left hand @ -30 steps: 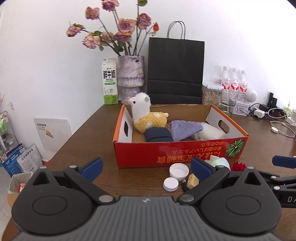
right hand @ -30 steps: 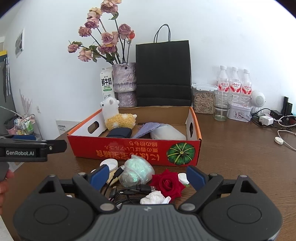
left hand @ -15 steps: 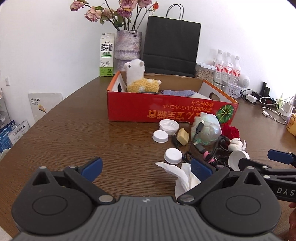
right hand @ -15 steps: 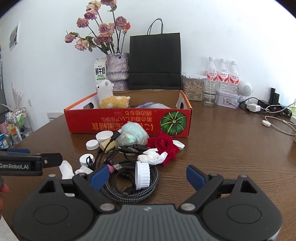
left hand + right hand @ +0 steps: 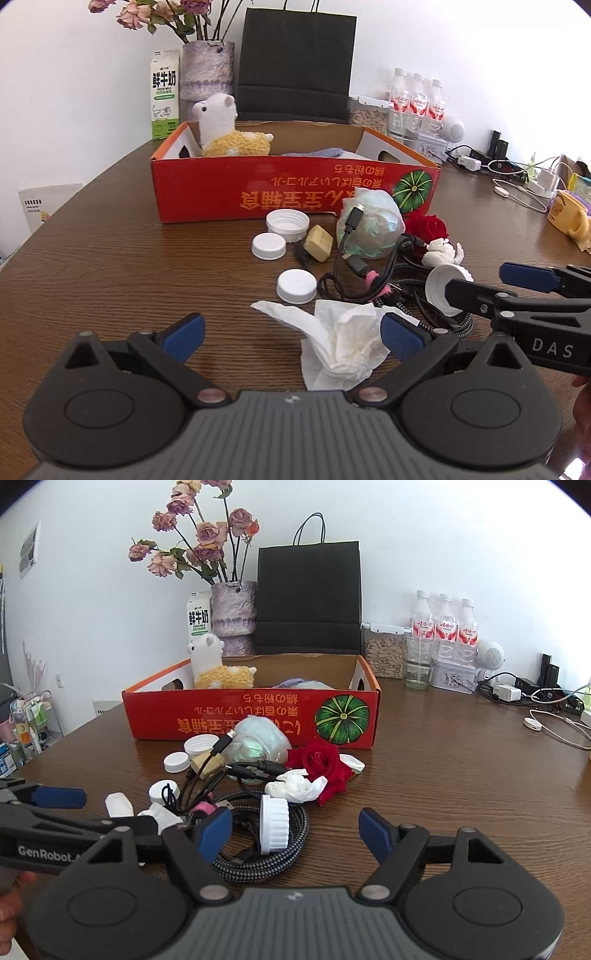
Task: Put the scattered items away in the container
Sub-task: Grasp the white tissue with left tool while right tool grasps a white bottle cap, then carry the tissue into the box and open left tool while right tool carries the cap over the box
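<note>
A red cardboard box [image 5: 207, 192] [image 5: 155, 720] holds a plush alpaca [image 5: 229, 133] and some cloth items. In front of it lie several white caps [image 5: 297, 286], a crumpled tissue [image 5: 340, 343], tangled cables [image 5: 258, 834], a green-white bundle [image 5: 373, 229], a red rose [image 5: 321, 760] and a tan block [image 5: 318, 243]. My left gripper [image 5: 291, 332] is open and empty, with the tissue between its fingers. My right gripper [image 5: 295, 830] is open and empty over the cables and a white cap [image 5: 274, 825].
Behind the box stand a milk carton [image 5: 165, 99], a vase of dried roses [image 5: 233, 607], a black paper bag [image 5: 308, 598], water bottles [image 5: 445, 624] and a seed jar [image 5: 384, 650]. Chargers and cords [image 5: 546, 701] lie at the far right. A yellow mug [image 5: 567, 218] stands right.
Both grippers have pulled back from the box and dropped lower toward the table. The scattered pile now lies directly between their fingers. Both stay open.
</note>
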Action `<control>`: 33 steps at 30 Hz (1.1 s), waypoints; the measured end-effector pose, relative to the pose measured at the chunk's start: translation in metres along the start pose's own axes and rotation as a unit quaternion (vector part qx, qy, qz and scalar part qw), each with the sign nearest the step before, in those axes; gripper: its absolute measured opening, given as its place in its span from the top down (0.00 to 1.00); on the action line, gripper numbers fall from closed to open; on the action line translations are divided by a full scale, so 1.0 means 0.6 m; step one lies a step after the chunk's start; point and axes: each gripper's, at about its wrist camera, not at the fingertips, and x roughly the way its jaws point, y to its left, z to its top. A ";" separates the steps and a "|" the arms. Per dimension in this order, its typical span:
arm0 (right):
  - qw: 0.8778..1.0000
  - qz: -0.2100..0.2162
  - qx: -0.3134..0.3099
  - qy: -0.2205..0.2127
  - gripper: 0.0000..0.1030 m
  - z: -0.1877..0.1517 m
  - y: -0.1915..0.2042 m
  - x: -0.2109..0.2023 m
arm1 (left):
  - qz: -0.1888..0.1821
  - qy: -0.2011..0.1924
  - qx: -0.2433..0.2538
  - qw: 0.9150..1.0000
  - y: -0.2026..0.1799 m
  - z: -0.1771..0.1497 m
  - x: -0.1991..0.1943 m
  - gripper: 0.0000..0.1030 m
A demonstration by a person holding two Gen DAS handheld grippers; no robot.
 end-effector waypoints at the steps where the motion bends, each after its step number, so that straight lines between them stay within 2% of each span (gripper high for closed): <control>1: 1.000 0.003 0.000 0.001 0.33 0.000 0.000 0.002 | -0.006 -0.001 0.001 1.000 0.000 0.000 0.001 0.00; 6: 1.000 0.016 -0.005 0.008 0.45 0.001 0.005 0.012 | -0.024 0.002 0.000 1.000 0.000 -0.001 0.008 0.01; 8: 1.000 0.026 -0.002 0.014 0.53 -0.001 0.006 0.018 | -0.033 0.006 -0.002 0.999 0.001 -0.002 0.012 0.07; 9: 0.999 0.030 -0.003 0.016 0.56 -0.002 0.007 0.019 | -0.035 0.010 -0.001 0.999 0.000 -0.003 0.015 0.16; 11: 1.000 0.024 -0.008 0.012 0.75 -0.004 0.010 0.019 | -0.034 0.006 0.008 0.999 -0.004 -0.005 0.011 0.36; 12: 1.000 0.028 -0.007 0.008 0.82 -0.004 0.009 0.016 | -0.041 0.005 0.008 0.999 -0.004 -0.005 0.008 0.65; 13: 0.999 0.038 -0.003 0.005 0.87 -0.004 0.007 0.012 | -0.050 0.006 0.005 0.999 -0.003 -0.005 0.005 0.78; 15: 0.999 0.039 -0.005 -0.006 0.87 -0.003 0.007 0.003 | -0.049 -0.003 0.006 0.999 -0.003 -0.005 -0.002 0.86; 25: 0.998 0.036 -0.002 -0.049 0.87 0.018 -0.003 -0.040 | -0.036 -0.054 -0.001 0.998 0.015 0.017 -0.053 0.86; 33: 0.996 0.038 -0.021 -0.083 0.87 0.074 0.002 -0.041 | -0.039 -0.102 0.002 0.994 0.022 0.076 -0.074 0.86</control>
